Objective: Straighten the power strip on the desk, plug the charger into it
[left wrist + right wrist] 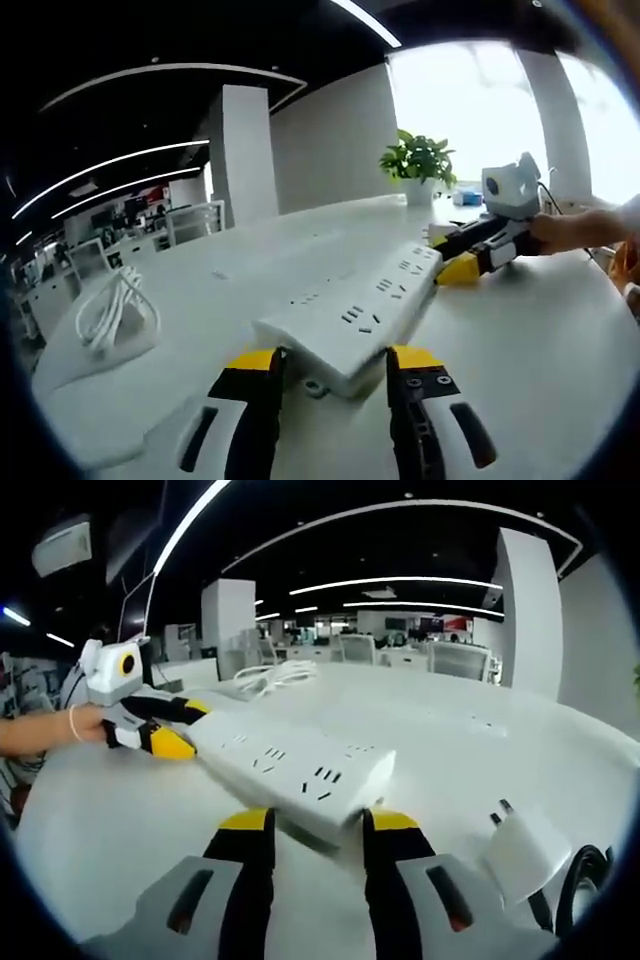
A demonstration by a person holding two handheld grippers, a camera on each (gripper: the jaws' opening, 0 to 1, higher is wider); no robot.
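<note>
**Both grippers clamp the ends of the power strip; charger waits on the desk**

Left gripper view: the fingers [262, 372] of the left gripper [333, 362] sit on either side of the near end of the white power strip [362, 305], pinching it across its width. The strip runs away over the white desk [540, 350] toward the far edge, and the right gripper [462, 262], a hand [575, 230] behind it, bites its far end. A coiled white cable [112, 312] lies well apart toward the left edge. A potted plant [418, 163] stands by the far edge.

Right gripper view: the right gripper [315, 822] has its yellow-tipped fingers closed against the sides of the strip's near end, and the left gripper [165, 730] holds the other end. The white charger [525, 852], prongs up, lies on the desk just right of this gripper, apart from the strip.

Handling, as a judgement: the strip is a stiff, light plastic bar with smooth sides, likely slippery, so grip the ends across the narrow width and turn both together. The charger is small, hard and light; take it by the flat body, not the prongs.
</note>
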